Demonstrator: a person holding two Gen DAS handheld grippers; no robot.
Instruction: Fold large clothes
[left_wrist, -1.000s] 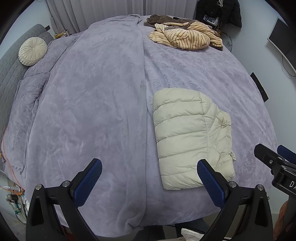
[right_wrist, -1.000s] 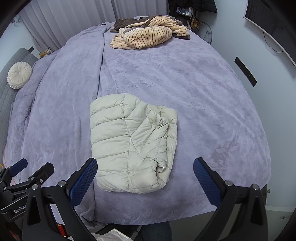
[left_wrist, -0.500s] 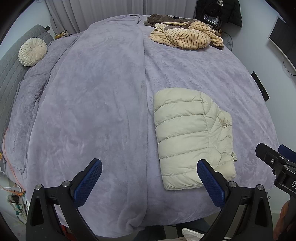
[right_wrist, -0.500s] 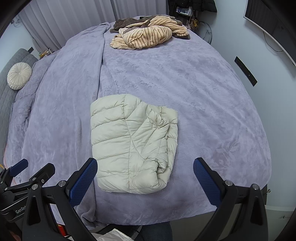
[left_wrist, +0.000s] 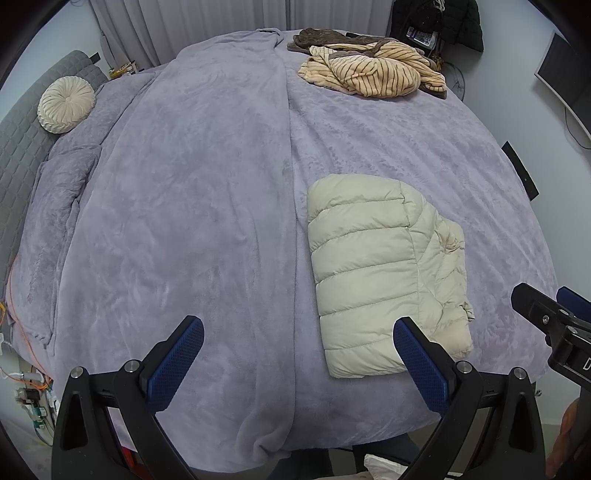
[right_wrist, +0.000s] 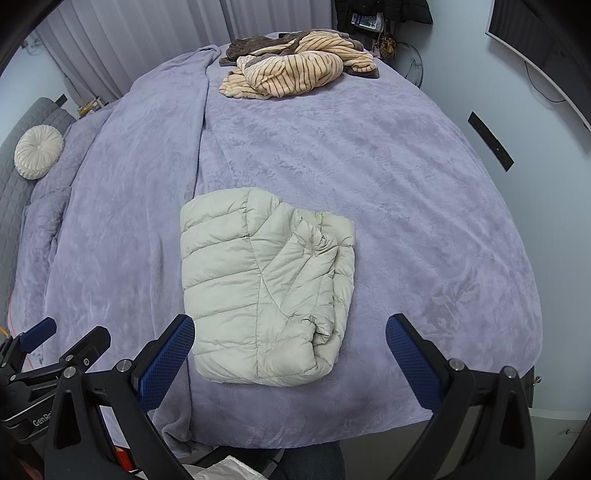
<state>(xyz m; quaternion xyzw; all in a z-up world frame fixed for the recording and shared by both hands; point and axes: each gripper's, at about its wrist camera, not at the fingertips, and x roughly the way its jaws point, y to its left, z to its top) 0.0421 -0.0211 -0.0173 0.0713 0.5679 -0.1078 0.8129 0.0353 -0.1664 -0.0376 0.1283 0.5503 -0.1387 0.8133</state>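
Note:
A cream quilted puffer jacket (left_wrist: 384, 273) lies folded into a compact rectangle on the lilac bedspread (left_wrist: 184, 206), near the bed's front edge. It also shows in the right wrist view (right_wrist: 266, 288). My left gripper (left_wrist: 299, 354) is open and empty, held above the front edge, with its right finger just in front of the jacket's near edge. My right gripper (right_wrist: 291, 354) is open and empty, held above the front edge just in front of the jacket. The right gripper's side shows at the right edge of the left wrist view.
A heap of striped tan and brown clothes (left_wrist: 373, 70) lies at the far end of the bed (right_wrist: 295, 66). A round cream cushion (left_wrist: 66, 105) rests by the grey headboard at the left. A wall stands close on the right.
Both grippers have hardly moved and stay open. The jacket lies as before.

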